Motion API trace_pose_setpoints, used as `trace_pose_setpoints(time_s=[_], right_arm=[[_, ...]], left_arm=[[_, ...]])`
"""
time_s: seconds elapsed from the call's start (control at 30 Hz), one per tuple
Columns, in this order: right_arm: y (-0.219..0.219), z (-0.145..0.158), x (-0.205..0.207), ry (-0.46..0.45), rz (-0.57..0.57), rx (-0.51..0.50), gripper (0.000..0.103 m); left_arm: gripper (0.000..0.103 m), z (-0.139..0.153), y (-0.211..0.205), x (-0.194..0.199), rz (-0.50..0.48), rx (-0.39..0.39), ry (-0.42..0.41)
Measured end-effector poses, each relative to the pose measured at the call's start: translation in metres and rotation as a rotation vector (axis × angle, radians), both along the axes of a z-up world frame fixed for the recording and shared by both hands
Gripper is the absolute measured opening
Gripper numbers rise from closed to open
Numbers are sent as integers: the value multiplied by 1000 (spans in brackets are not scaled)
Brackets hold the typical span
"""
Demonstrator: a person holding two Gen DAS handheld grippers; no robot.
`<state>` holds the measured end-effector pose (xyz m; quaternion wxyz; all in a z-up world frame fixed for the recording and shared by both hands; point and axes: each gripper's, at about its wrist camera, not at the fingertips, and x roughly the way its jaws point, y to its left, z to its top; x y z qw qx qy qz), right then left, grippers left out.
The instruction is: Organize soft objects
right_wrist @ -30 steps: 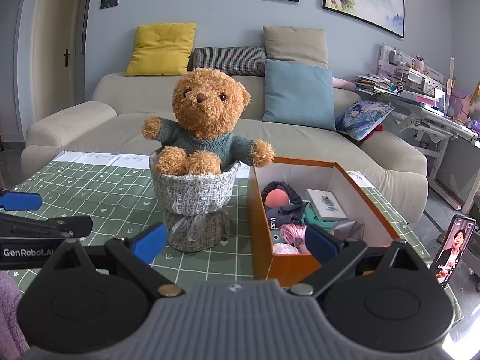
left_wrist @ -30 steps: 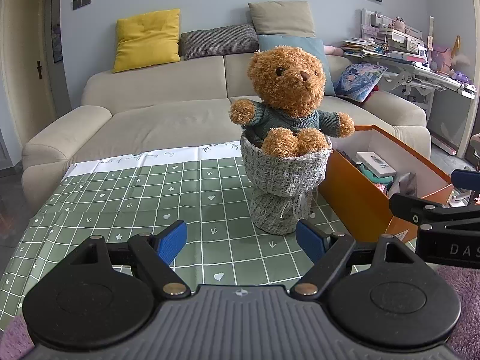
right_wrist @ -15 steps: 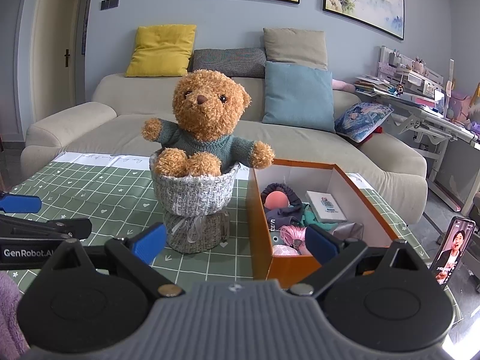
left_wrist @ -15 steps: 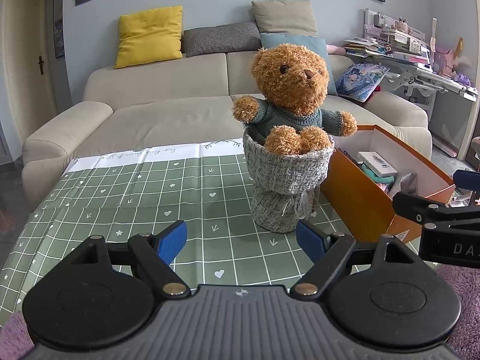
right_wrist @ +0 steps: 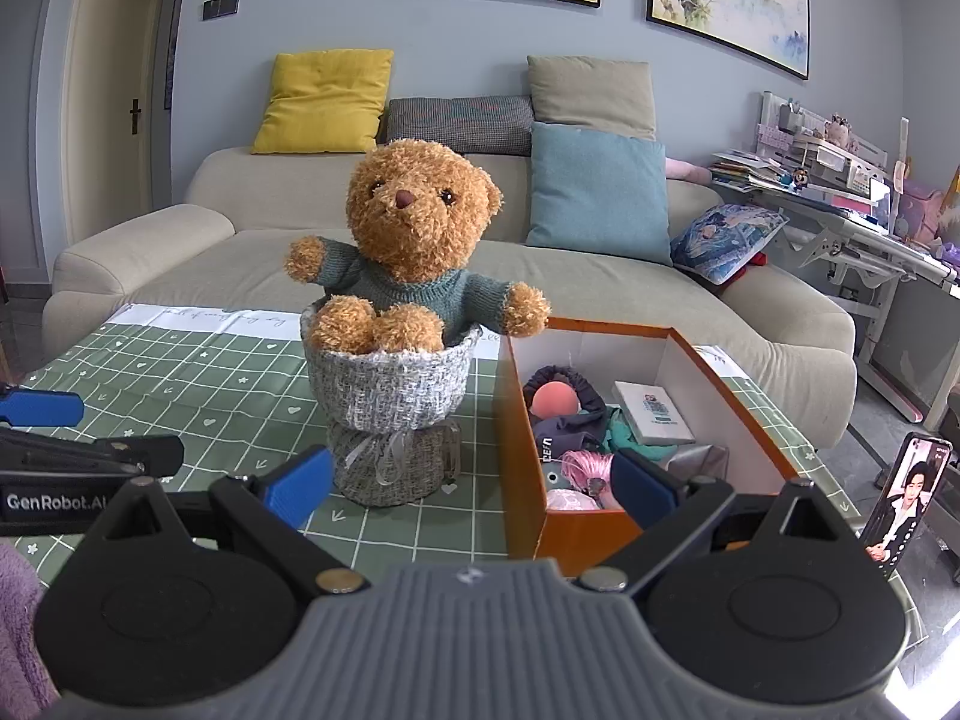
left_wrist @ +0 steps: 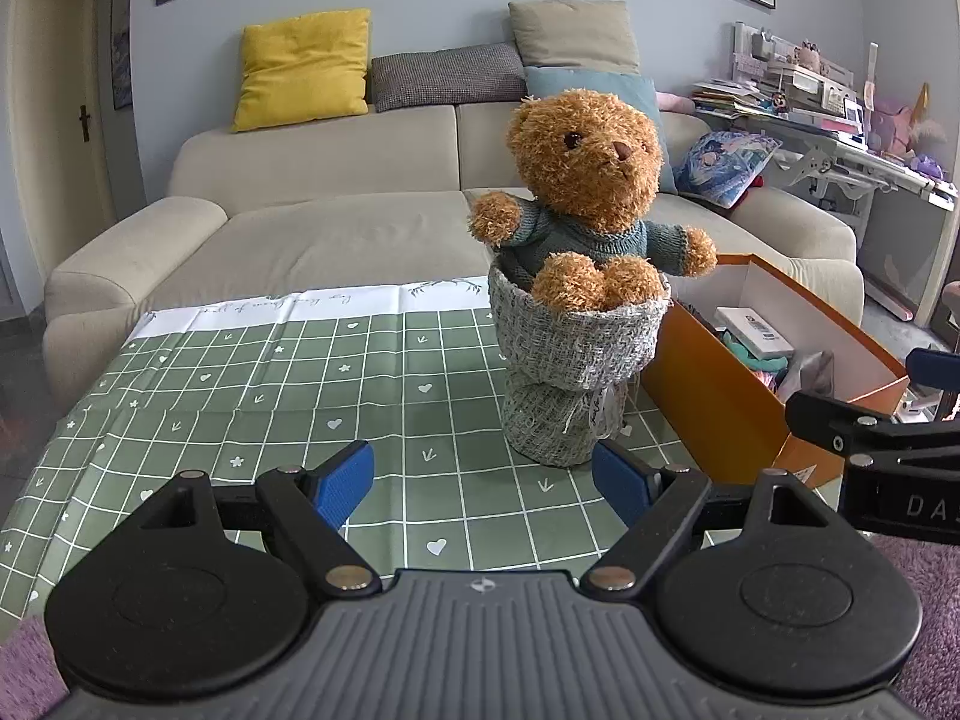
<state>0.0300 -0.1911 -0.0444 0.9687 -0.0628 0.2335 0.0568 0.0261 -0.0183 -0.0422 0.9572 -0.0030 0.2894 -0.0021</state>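
A brown teddy bear (left_wrist: 585, 180) in a teal sweater sits upright in a grey woven pouch (left_wrist: 570, 384) on the green checked tablecloth (left_wrist: 300, 384); it also shows in the right wrist view (right_wrist: 414, 222). An orange box (right_wrist: 570, 516) with soft items inside stands right of it, also seen in the left wrist view (left_wrist: 720, 408). My left gripper (left_wrist: 483, 486) is open and empty, a little short of the pouch. My right gripper (right_wrist: 474, 486) is open and empty, in front of the pouch (right_wrist: 390, 408) and the box.
A beige sofa (left_wrist: 336, 234) with several cushions stands behind the table. A cluttered desk (right_wrist: 840, 216) is at the right. A phone (right_wrist: 906, 498) stands upright right of the box. Purple fluffy fabric (right_wrist: 18, 618) lies at the near edge.
The left gripper's view has shifted a little, so the bear sits slightly further right and lower. The right gripper has barely moved. Both stay open.
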Motion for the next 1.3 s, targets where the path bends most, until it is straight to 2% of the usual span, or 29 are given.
trace_pose_setpoints(time_s=[1.3], right_arm=[[1,-1,0,4,5,1,97]], left_arm=[[97,1,2,0,-1,20,-2]])
